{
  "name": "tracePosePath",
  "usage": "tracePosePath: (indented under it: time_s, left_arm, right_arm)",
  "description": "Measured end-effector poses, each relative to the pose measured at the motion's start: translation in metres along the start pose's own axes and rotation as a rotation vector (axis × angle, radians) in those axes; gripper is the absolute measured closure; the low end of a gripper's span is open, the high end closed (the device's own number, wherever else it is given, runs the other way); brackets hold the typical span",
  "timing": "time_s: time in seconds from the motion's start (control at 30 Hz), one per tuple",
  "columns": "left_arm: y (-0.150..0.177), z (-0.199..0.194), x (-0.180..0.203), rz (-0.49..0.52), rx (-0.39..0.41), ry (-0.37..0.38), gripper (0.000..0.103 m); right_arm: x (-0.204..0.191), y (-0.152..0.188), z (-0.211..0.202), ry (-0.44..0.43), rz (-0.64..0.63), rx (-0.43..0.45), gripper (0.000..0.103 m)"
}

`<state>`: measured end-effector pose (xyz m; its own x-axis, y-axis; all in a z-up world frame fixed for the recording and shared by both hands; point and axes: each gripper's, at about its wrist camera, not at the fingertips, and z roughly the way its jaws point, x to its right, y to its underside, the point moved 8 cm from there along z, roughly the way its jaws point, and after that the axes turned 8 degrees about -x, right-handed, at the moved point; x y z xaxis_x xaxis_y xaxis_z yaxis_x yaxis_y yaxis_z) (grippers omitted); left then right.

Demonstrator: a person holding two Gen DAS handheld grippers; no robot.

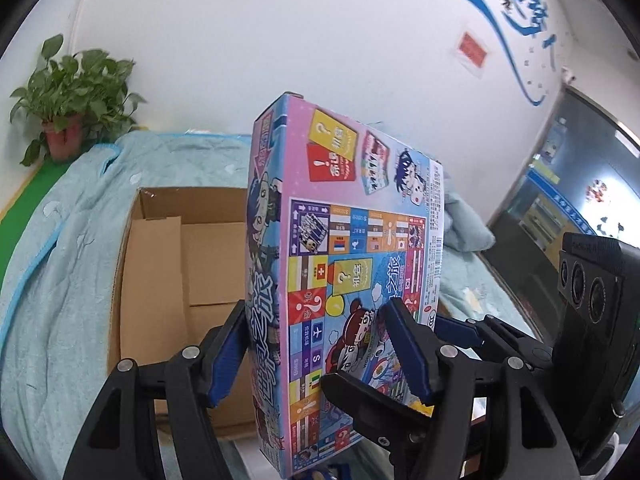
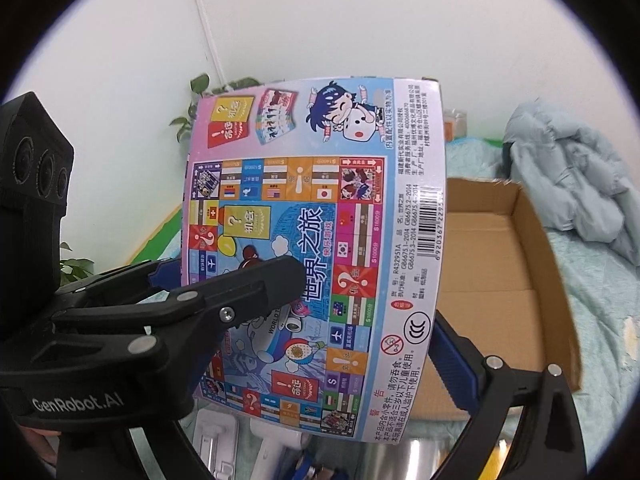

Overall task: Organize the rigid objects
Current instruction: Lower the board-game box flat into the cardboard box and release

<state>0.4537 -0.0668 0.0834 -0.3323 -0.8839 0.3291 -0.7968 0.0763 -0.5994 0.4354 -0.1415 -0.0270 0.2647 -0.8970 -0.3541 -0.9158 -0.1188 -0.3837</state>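
a bed under a light blue quilt [image 1: 60, 264] carries an open cardboard box [image 1: 160, 264] and a rumpled jacket [image 2: 576, 184].

Both grippers are matte black plastic linkages with round silver pivot screws, and their fingers [image 1: 408, 344] carry ribbed blue pads. The left gripper [image 2: 168, 280] bears white "GenRobot.AI" lettering, and the right gripper [image 1: 460, 332] has a black block with three round lenses.
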Motion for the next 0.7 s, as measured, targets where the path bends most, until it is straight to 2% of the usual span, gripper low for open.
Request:
tracePosePath:
  time_s: [0.1,0.37,0.47,0.63,0.7]
  left_arm:
    - [-0.008,0.022,-0.022,-0.029,-0.038,-0.009,0.039]
    - [0.016,0.085,-0.071,-0.113,-0.186,-0.050,0.039]
    - [0.022,0.101,-0.084,-0.134,-0.207,-0.067,0.040]
    - [0.028,0.123,-0.103,-0.137,-0.235,-0.134,0.051]
    - [0.036,0.129,-0.108,-0.123,-0.253,-0.179,0.060]
  right_arm:
    - [0.001,-0.003,0.023,-0.023,0.002,-0.054,0.006]
    - [0.011,0.017,0.083,-0.072,0.034,-0.218,0.007]
    - [0.014,0.024,0.099,-0.086,0.044,-0.255,0.008]
    - [0.023,0.027,0.119,-0.066,0.049,-0.338,0.013]
    - [0.027,0.036,0.130,-0.057,0.063,-0.383,0.016]
